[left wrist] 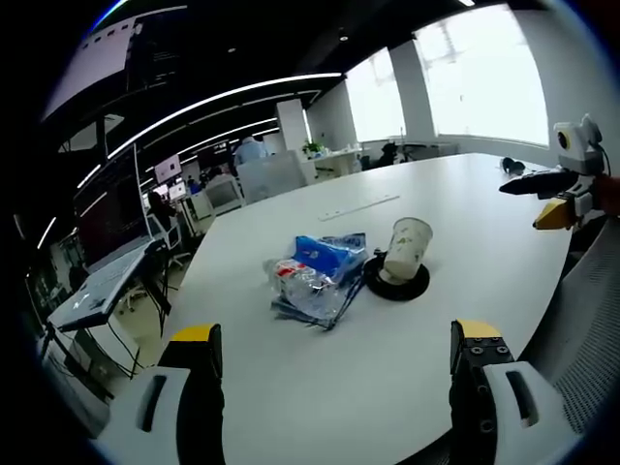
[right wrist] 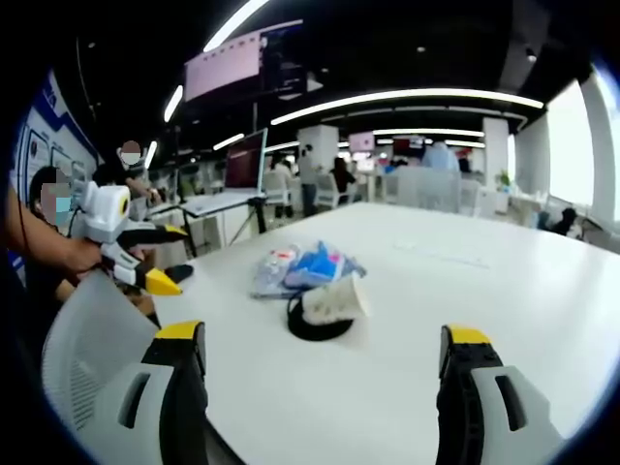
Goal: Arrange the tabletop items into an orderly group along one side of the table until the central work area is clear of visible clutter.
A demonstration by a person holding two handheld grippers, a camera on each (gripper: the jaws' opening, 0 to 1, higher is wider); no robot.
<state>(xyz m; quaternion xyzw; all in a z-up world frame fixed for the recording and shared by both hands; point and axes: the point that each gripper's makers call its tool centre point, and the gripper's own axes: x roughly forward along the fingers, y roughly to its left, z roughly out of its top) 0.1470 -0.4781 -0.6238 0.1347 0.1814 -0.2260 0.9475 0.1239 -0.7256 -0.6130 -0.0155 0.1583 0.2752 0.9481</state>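
We hold both grippers (left wrist: 337,373) (right wrist: 322,378) spread before 1 tilted cup (left wrist: 406,249), which a nudge may topple onto the bags (left wrist: 317,275).

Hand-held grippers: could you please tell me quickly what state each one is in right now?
Left hand-held gripper: open, holding nothing.
Right hand-held gripper: open, holding nothing.

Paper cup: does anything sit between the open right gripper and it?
Nothing visible does. Bare table lies between the right gripper and the paper cup, which leans on a black disc; the plastic bag lies beyond.
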